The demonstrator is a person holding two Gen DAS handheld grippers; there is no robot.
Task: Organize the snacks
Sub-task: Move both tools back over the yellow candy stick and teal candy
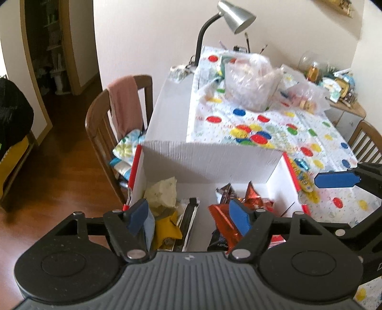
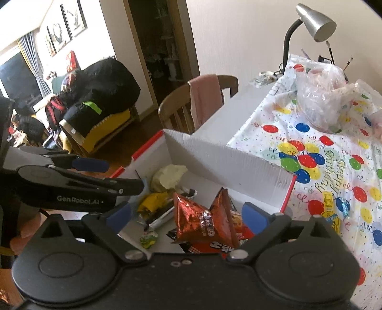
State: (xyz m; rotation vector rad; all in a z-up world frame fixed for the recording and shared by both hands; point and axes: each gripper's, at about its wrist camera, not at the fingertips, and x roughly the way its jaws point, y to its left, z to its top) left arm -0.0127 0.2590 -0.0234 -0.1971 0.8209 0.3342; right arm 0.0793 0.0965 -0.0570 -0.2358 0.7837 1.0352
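here the snacks sit in a white cardboard box [image 1: 210, 159] with red edges, at the near end of the table. inside it, a shiny red foil packet [image 2: 200, 219] stands crumpled toward the right, partly on a red and black wrapper [image 2: 219, 248]; to the left lie a yellow wrapper [image 2: 152, 200], a pale lumpy bag [image 2: 169, 177] by the far wall, and a dark and silver bar [image 1: 188, 214]. one yellow snack pack [image 2: 330, 212] lies outside the box on the cloth, just beside its right wall.

the left gripper [image 1: 188, 217] hangs over the box with its blue pads apart and nothing between them. the right gripper [image 2: 188, 215] does likewise, its jaws spread wide above the red packet, not touching it.

the table wears a white tablecloth [image 1: 274, 124] printed with coloured balloons; its left strip is bare white. farther back stand clear plastic bags [image 1: 250, 81] of food and a silver desk lamp [image 1: 236, 16] on a black neck. a wooden chair [image 1: 100, 124] with a pink cloth [image 1: 125, 102] over its back stands left of the table, on a dark wood floor [image 1: 59, 171]. beyond it, a sofa piled with black coats [image 2: 100, 83], and a doorway.
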